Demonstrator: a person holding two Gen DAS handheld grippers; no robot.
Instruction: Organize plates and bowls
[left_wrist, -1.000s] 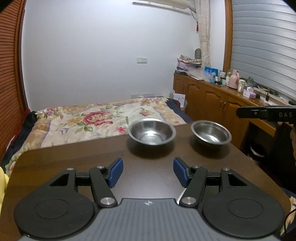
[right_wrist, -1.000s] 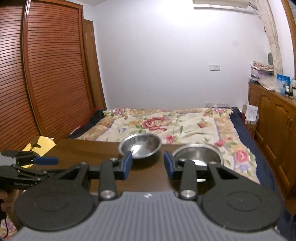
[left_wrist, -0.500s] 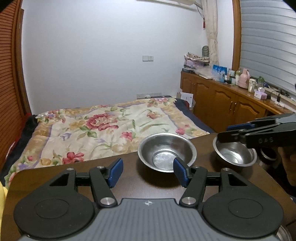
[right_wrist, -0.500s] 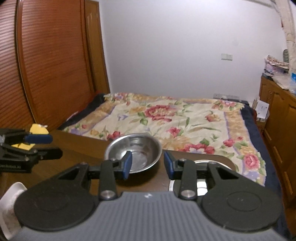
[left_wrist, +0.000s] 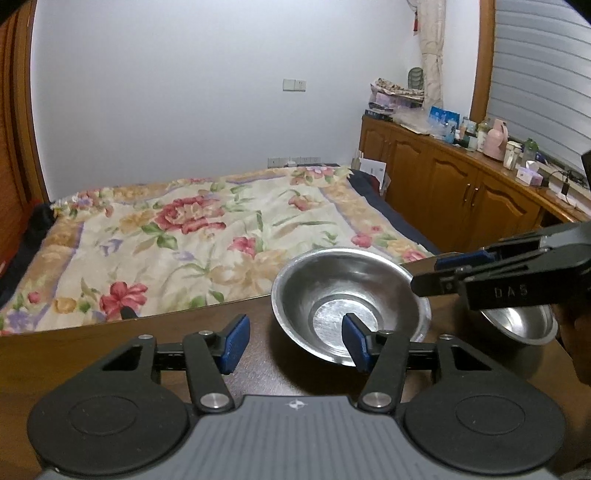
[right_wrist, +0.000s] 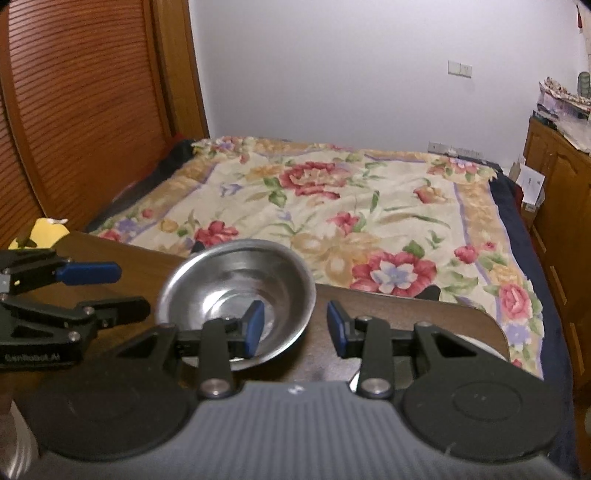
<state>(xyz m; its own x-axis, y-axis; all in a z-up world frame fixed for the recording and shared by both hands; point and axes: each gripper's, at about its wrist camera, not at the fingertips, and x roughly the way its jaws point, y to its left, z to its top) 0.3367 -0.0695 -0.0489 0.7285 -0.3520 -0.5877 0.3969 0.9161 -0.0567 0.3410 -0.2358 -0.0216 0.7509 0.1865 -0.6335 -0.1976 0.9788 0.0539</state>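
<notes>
A steel bowl (left_wrist: 347, 291) sits on the dark wooden table (left_wrist: 110, 339) near its far edge; it also shows in the right wrist view (right_wrist: 240, 284). A second steel bowl (left_wrist: 524, 325) stands to its right, partly hidden behind my right gripper (left_wrist: 432, 275). My left gripper (left_wrist: 293, 343) is open and empty, its right finger over the near rim of the first bowl. My right gripper (right_wrist: 295, 326) is open and empty, its left finger over that bowl's right rim. The left gripper (right_wrist: 114, 291) shows at the left of the right wrist view.
A bed with a floral quilt (left_wrist: 192, 236) lies just beyond the table's far edge. Wooden cabinets (left_wrist: 461, 192) with clutter on top run along the right wall. A slatted wooden wardrobe (right_wrist: 85, 110) stands at the left. A pale rim (right_wrist: 487, 350) shows at the table's right edge.
Both grippers have moved forward toward the far edge of the table and closer to the first bowl. The bowls have not moved. Both grippers stay open.
</notes>
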